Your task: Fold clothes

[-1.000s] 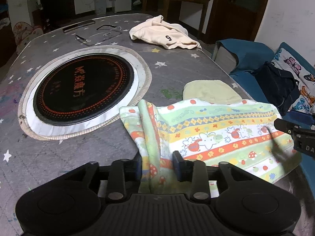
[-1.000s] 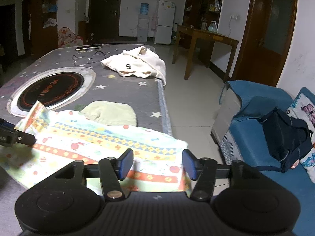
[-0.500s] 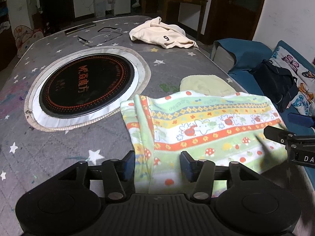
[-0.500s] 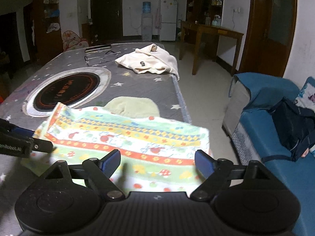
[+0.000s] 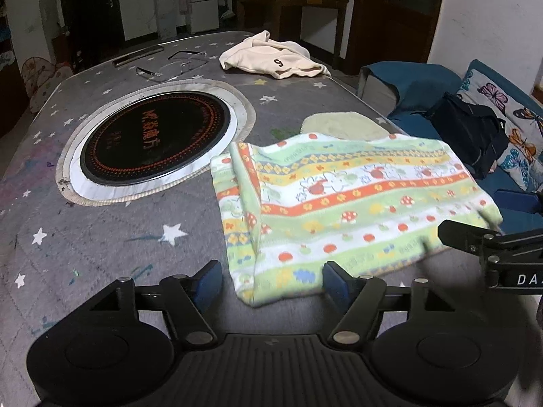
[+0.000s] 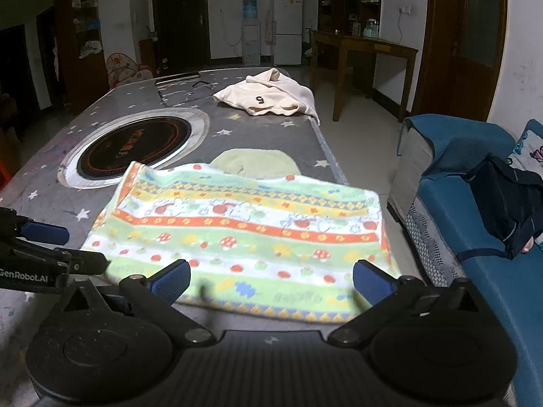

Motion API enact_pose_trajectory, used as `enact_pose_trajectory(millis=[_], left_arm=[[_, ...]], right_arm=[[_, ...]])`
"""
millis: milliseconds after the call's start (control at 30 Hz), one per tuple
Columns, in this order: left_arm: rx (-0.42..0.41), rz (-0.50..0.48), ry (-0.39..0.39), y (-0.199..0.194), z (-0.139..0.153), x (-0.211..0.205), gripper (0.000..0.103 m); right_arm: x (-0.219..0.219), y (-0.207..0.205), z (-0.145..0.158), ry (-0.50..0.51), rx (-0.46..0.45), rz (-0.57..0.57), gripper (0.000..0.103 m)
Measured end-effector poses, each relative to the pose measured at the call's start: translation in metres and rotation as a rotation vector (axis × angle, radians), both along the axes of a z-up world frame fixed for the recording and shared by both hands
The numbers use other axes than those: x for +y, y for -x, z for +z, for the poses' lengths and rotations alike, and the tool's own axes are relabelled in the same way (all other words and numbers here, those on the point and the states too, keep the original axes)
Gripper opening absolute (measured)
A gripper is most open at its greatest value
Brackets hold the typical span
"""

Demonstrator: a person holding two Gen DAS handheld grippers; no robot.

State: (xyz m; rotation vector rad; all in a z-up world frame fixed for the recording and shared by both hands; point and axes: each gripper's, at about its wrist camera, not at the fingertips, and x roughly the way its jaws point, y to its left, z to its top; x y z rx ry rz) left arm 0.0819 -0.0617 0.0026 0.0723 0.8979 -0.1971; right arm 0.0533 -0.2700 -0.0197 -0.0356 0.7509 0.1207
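On the near right part of the grey star-print table (image 5: 101,237) lies the striped cloth (image 5: 339,203), a child's print of mushrooms, apples and orange bands. Its right end reaches the table's edge by the blue sofa (image 6: 475,271), and its left end is doubled over in a narrow flap. Both tools sit just short of its near hem and hold nothing. The left gripper (image 5: 271,279) has its fingers spread wide, with the cloth's near left corner lying between them but not pinched. The right gripper (image 6: 271,279) is likewise spread, its blue pads (image 6: 171,276) either side of the near hem; from the left camera it shows beside the cloth's right corner.

My reading is that one fold of this piece is laid down and both tools stand free of it, between folds. The piece looks only partly folded: it is a long rectangle, and the left flap is uneven.

The next move calls for a fresh hold, most likely on the two near corners or on one short end, each pinch taking every layer so the flap does not slip open. Then the held end wants carrying across to meet the opposite edge squarely.

A pale yellow cloth (image 5: 342,125) peeks out just behind it, and a cream shirt (image 5: 271,57) lies far back, well apart, both apparently waiting.
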Motion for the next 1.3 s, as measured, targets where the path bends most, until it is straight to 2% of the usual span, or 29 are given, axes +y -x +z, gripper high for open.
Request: enact_pose_trajectory(millis=[567,1300], left_arm=[[-0.005,-0.005,-0.004,0.037,-0.004,0.005,0.084],[0.012,0.019,-0.024,0.056,-0.011,0.007,0.097]], right_arm=[[0.021,0.027,-0.013,-0.022,0.070,0.004,0.103],[0.026,0.044,-0.024,-0.032,0.101,0.009,0.103]])
